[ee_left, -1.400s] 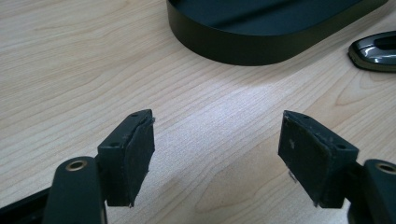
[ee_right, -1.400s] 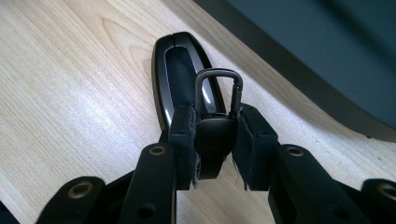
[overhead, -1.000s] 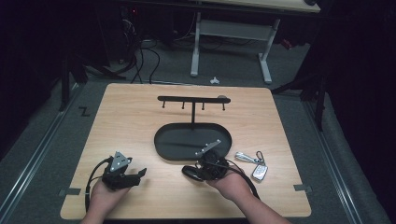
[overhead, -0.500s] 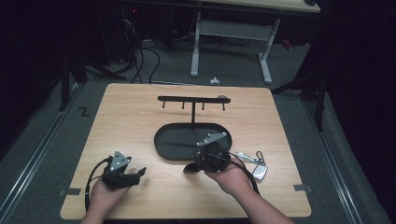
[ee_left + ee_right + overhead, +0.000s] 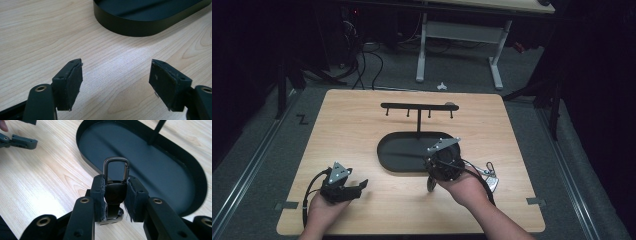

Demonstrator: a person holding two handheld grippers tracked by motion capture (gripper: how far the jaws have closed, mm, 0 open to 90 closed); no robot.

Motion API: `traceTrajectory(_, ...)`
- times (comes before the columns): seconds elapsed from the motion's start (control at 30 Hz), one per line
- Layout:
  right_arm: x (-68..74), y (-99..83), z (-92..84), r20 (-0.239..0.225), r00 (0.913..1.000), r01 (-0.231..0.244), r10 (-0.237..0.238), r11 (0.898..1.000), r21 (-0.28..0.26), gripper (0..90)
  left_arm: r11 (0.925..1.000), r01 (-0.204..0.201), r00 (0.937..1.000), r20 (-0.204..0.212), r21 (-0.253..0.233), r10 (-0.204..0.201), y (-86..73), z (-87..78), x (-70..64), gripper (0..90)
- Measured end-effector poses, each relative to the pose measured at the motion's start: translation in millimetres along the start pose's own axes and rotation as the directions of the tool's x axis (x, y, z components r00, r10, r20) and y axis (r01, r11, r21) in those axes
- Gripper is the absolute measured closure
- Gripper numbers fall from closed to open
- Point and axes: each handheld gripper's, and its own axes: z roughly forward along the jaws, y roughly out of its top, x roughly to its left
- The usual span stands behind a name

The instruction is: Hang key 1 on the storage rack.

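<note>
Nearest the person, the left hand-held gripper (image 5: 343, 186) rests low on the worktop (image 5: 362, 125) with its jaws spread wide and nothing between them — idle, pointed toward the tray. To its right, the right hand-held gripper (image 5: 114, 195) is clamped on a dark metal key-ring clip (image 5: 116, 173), pads pressing its body from both sides so the rectangular loop stands up clear of the jaws. It sits at the near edge of the black oval tray (image 5: 387, 150). Just beside that hand, a car key fob (image 5: 490, 183) and its ring lie on the wood. Farther back, the tray's post carries a black hook bar (image 5: 417, 106) with four small pegs.

The step in hand looks like carrying the clip up to hang it. The next move likely calls for lifting over the tray, keeping the loop upright and open-side forward, then threading it onto one peg before letting go.
</note>
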Motion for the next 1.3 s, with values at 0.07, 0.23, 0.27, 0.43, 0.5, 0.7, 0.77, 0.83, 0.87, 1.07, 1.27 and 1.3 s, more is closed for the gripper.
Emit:
traceTrajectory(0.07, -1.7, 0.3, -2.6, 0.005, 1.0, -0.002, 0.002, 1.0, 0.002, 70.3, 1.0, 0.004, 1.0, -0.001, -0.002, -0.004, 0.1, -1.3, 0.4, 27.3)
traceTrajectory(0.23, -4.6, 3.2, -9.9, 0.018, 0.9998, 0.005, -0.006, 1.0, 0.023, 70.3, 1.0, 0.003, 1.0, -0.001, -0.003, -0.003, 0.0, -0.1, 1.0, 27.3)
traceTrajectory(0.27, -5.2, 4.5, -11.5, 0.021, 0.9997, 0.006, -0.007, 1.0, 0.028, 70.2, 1.0, 0.003, 1.0, 0.002, 0.0, -0.003, 0.1, 0.0, 1.0, 27.3)
traceTrajectory(0.43, -11.3, 13.9, -19.1, 0.041, 0.9991, -0.012, 0.01, 0.999, 0.045, 70.2, 1.0, -0.001, 1.0, 0.003, 0.005, 0.001, 0.2, 0.6, 1.7, 27.3)
traceTrajectory(0.5, -14.9, 18.7, -21.1, 0.042, 0.9989, -0.022, 0.019, 0.998, 0.054, 70.2, 1.0, 0.001, 1.0, 0.003, 0.008, -0.001, 0.2, 0.6, 2.1, 27.3)
traceTrajectory(0.7, -18.8, 30.8, -23.5, 0.069, 0.9975, -0.015, 0.01, 0.997, 0.072, 70.2, 1.0, 0.0, 1.0, 0.003, 0.005, 0.0, 0.3, 0.5, 2.3, 27.3)
traceTrajectory(0.77, -19.0, 34.7, -22.7, 0.077, 0.997, -0.015, 0.009, 0.997, 0.077, 70.2, 1.0, -0.001, 1.0, 0.003, 0.006, 0.001, 0.4, 0.4, 2.7, 27.3)
traceTrajectory(0.83, -20.5, 38.7, -20.5, 0.081, 0.9967, -0.009, 0.002, 0.997, 0.082, 70.2, 1.0, 0.001, 1.0, 0.004, 0.004, -0.001, 0.4, 0.3, 3.1, 27.2)
traceTrajectory(0.87, -21.3, 40.2, -19.4, 0.082, 0.9966, -0.011, 0.005, 0.997, 0.082, 70.2, 1.0, 0.002, 1.0, 0.004, 0.004, -0.002, 0.3, 0.2, 3.2, 27.3)
traceTrajectory(1.07, -28.7, 47.8, -13.4, 0.097, 0.9951, -0.029, 0.022, 0.997, 0.073, 70.2, 1.0, 0.004, 1.0, 0.006, 0.006, -0.004, 0.4, -0.7, 3.6, 27.3)
traceTrajectory(1.27, -36.7, 56.0, -7.5, 0.107, 0.9933, -0.052, 0.044, 0.996, 0.068, 70.2, 1.0, 0.002, 1.0, 0.006, 0.004, -0.002, 0.2, -0.4, 3.5, 27.3)
traceTrajectory(1.3, -37.9, 57.6, -6.4, 0.108, 0.9931, -0.052, 0.044, 0.996, 0.069, 70.2, 1.0, 0.002, 1.0, 0.006, 0.004, -0.002, 0.2, -0.2, 3.4, 27.3)
